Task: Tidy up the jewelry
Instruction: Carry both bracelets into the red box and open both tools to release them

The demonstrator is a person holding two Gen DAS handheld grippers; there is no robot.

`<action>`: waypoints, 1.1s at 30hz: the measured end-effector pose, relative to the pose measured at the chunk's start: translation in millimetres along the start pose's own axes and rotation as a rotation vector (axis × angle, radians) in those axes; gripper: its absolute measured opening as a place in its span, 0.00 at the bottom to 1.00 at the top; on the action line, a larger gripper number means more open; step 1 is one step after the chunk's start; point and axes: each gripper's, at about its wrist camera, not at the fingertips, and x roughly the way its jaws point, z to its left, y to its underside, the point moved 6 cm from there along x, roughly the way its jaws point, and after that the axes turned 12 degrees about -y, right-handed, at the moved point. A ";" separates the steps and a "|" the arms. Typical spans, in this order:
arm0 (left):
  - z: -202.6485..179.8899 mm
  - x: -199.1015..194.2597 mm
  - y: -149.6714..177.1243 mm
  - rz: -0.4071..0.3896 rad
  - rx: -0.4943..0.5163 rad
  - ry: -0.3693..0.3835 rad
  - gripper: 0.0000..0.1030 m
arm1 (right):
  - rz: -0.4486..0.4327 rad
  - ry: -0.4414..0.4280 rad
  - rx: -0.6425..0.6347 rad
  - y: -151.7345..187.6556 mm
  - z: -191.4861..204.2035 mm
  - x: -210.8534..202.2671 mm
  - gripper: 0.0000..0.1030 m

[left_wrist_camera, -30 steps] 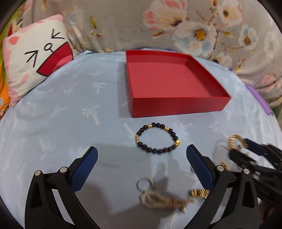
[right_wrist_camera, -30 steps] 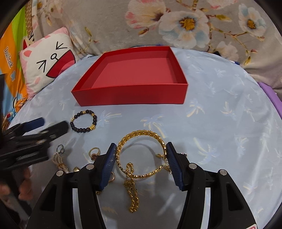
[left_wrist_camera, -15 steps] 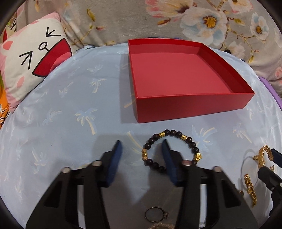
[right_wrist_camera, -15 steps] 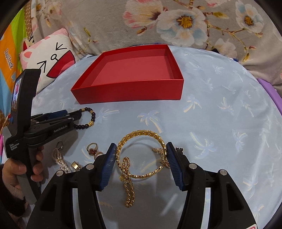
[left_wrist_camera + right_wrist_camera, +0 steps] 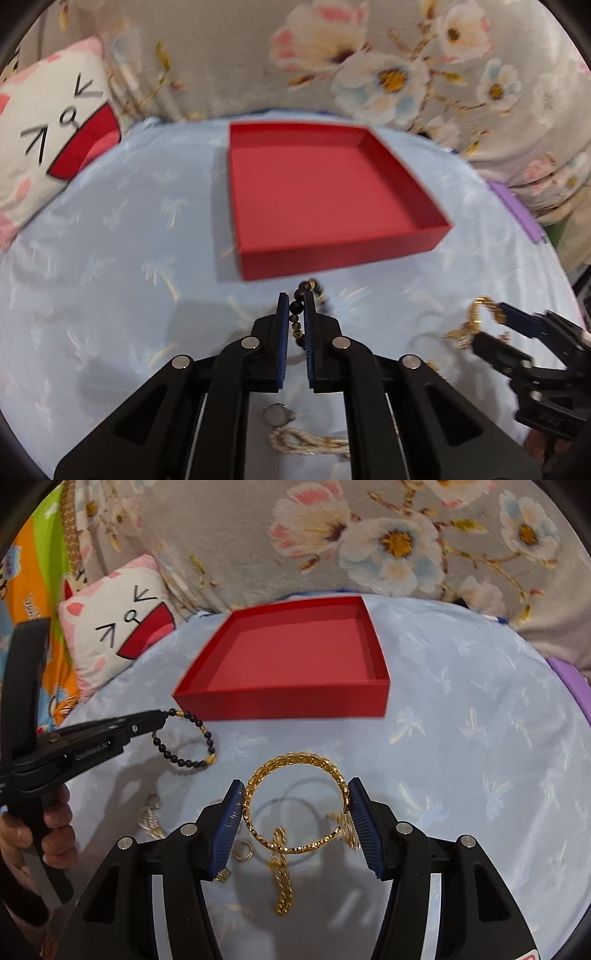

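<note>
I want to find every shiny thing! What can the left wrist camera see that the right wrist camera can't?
Only the left wrist view shows the beads pinched inside the left tongs. Only the right wrist view shows the whole gold chain bracelet squeezed between the right tongs, the whole black bead bracelet and an orange cartoon cloth. Both show the red box and the cat pillow.

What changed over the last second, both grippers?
The left gripper moved forward from open to shut on the black bead bracelet and lifted it off the blue cloth, toward the red box. The right gripper lifted the gold chain bracelet, which it already held. The box is unmoved, nothing in it; the ring and pale strand lie as before.
</note>
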 end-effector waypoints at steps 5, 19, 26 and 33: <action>-10.1 -29.9 -64.4 -0.121 0.037 0.028 0.07 | -0.047 -0.020 -0.064 -70.0 -2.7 -4.9 0.54; -4.7 116.0 -182.3 -0.063 -0.030 -0.081 0.07 | 0.078 -0.024 0.054 -216.8 -66.0 144.1 0.54; 1.8 180.5 -179.4 0.034 -0.041 -0.126 0.07 | 0.166 0.015 0.114 -217.2 -87.8 200.7 0.54; 1.5 198.4 -177.9 0.036 -0.046 -0.174 0.18 | 0.186 0.087 0.067 -218.3 -91.6 217.7 0.62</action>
